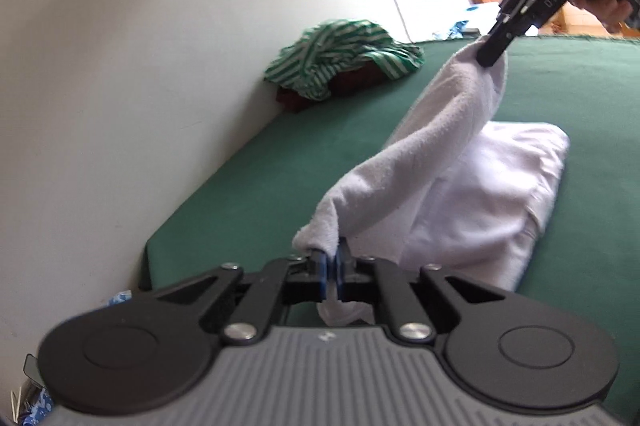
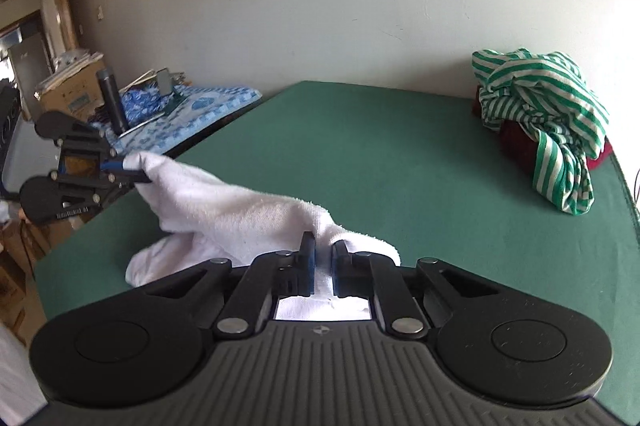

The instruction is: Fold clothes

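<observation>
A white towel [image 1: 436, 142] is stretched in the air between my two grippers above the green-covered table [image 1: 256, 170]. My left gripper [image 1: 330, 260] is shut on one corner of it, and its blue pads pinch the cloth. My right gripper [image 1: 493, 55], held by a hand, is shut on the other corner, further back and higher. In the right wrist view, the right gripper [image 2: 324, 252] clamps the towel [image 2: 240, 210] and the left gripper [image 2: 138, 172] holds the far end. More white cloth [image 1: 504, 198] lies bunched on the table beneath.
A green-and-white striped garment [image 2: 540, 114] lies crumpled over a dark red cloth [image 2: 516, 142] by the wall at the table's far side. Beyond the table's left edge stands a blue patterned surface [image 2: 200, 110] with clutter and a cardboard box [image 2: 70, 94].
</observation>
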Motion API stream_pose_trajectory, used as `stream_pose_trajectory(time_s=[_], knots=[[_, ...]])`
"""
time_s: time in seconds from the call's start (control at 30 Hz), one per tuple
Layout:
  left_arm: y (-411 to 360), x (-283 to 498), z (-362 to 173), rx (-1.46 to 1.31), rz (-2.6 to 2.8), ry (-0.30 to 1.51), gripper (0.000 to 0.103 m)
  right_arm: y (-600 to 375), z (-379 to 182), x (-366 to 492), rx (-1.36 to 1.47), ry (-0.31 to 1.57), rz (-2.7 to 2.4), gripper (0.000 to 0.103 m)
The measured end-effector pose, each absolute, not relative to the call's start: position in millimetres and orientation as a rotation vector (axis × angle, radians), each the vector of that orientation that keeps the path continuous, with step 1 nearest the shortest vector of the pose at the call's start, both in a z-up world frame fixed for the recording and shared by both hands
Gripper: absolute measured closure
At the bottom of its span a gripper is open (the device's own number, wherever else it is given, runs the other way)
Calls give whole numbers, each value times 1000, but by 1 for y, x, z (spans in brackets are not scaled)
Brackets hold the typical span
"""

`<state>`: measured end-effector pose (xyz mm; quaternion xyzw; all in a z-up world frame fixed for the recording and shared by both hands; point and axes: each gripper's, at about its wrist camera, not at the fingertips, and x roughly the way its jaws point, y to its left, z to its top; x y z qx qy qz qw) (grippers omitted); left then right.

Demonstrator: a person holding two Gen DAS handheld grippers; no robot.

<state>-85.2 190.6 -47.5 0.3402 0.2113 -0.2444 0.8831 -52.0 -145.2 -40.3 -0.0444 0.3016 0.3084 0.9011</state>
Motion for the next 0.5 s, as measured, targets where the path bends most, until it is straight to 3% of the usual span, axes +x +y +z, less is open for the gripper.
stream_pose_trajectory(time_s=[0.2,0.3,0.5], knots=[[176,-118,-99,819,-541,527,96,-135,-81,-70,-276,760,676,95],[179,-126,-100,792,-543,556,95,-131,-92,-76,-305,795,663,95],[199,-120,-86,726,-523,629,84,-136,-73,-70,-274,832,656,90]])
